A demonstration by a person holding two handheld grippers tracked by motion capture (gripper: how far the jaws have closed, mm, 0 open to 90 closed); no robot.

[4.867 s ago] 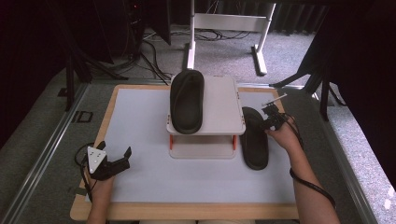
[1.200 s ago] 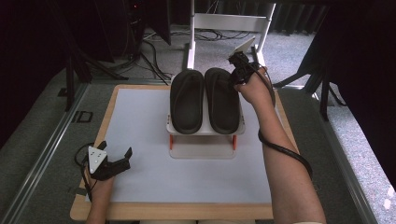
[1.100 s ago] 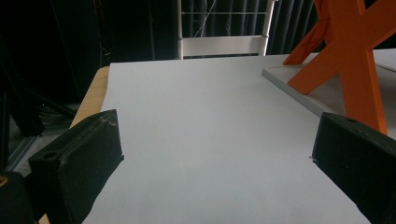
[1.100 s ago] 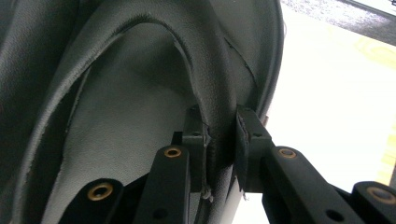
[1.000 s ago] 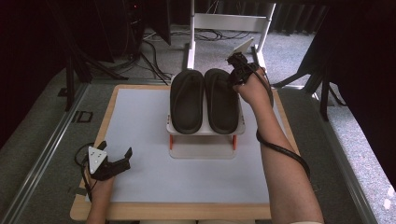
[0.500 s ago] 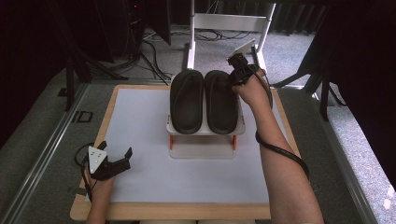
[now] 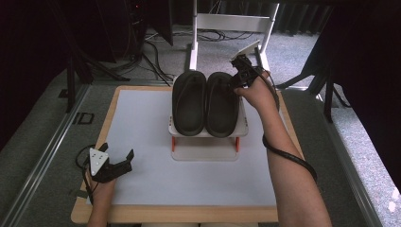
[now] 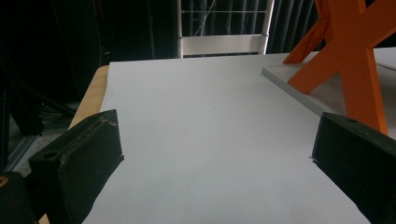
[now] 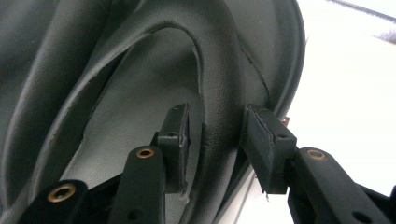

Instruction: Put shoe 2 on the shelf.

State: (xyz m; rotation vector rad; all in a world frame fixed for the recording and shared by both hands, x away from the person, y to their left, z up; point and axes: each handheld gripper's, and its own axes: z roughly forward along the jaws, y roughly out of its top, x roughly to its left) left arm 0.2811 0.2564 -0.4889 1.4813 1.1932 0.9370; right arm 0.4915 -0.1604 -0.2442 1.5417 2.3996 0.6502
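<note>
Two black flip-flop sandals lie side by side, touching, flat and sole-down on a small white raised stand [image 7: 241, 130] with orange legs, toes pointing away from the person. The left sandal [image 7: 188, 101] lies free. The right sandal [image 7: 221, 106] shows its strap [image 9: 219, 116] arching upward.

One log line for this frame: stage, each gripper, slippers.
stage: releasing right slipper on rack | right gripper: jaws just opening, strap between pads | left gripper: open, idle on table | left slipper: on rack
</note>
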